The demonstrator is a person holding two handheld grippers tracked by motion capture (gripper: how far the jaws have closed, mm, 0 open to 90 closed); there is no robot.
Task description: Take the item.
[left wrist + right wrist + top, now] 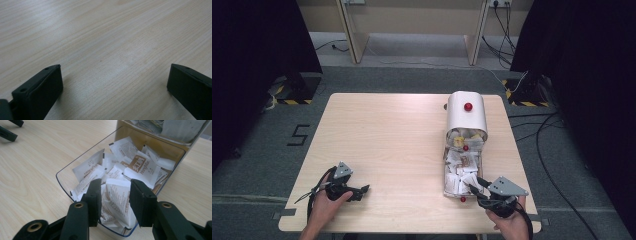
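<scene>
My right gripper [115, 195] had its jaws partly apart, straddling a white sachet [117, 200] in the clear tray [65, 187], not clamped yet. I judged the sachet light, thin and crinkly; better to pinch its flat middle. My left gripper [113, 82] was wide apart over bare table [100, 37].

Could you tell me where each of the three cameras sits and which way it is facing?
High view: above the person's side, looking forward and down on the table; forearms, left gripper and right gripper show.
Left gripper view: rides the left gripper, facing bare table; its jaws stand wide apart.
Right gripper view: rides the right gripper, facing the clear tray of sachets; jaws partly open around one.
Shared: high and right gripper views both show the tray.
</scene>
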